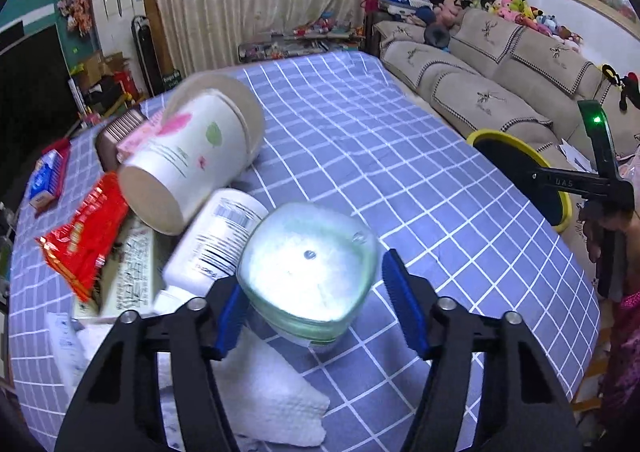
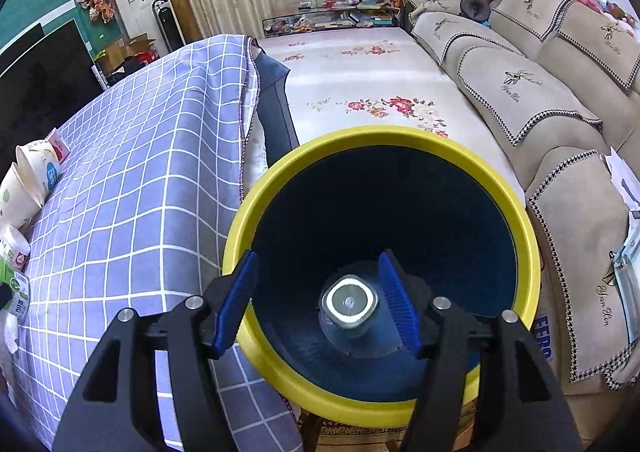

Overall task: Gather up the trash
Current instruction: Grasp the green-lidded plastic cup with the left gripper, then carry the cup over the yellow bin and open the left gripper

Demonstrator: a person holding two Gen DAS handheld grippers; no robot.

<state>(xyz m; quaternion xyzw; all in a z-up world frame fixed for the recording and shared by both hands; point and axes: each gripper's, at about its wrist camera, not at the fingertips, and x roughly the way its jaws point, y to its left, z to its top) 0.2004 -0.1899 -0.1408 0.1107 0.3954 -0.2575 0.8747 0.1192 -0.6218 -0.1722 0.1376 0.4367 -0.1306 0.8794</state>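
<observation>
Left gripper (image 1: 312, 294): jaws part-open around clear plastic bottle (image 1: 308, 268) lying on checked tablecloth (image 1: 400, 155); left pad touching bottle, right pad apart from it. Beside bottle: white bottle (image 1: 216, 240), paper cup (image 1: 188, 155), red wrapper (image 1: 86, 232), tissue (image 1: 268, 392).

Right gripper (image 2: 318, 300): jaws apart, nothing held, above yellow-rimmed bin (image 2: 524, 236); clear bottle (image 2: 350, 308) at bin bottom.

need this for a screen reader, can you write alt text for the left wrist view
The left claw straddles a clear plastic bottle lying on a blue checked tablecloth. To its left are a white bottle, a tipped paper cup and a red wrapper; a yellow-rimmed bin is at right.
</observation>
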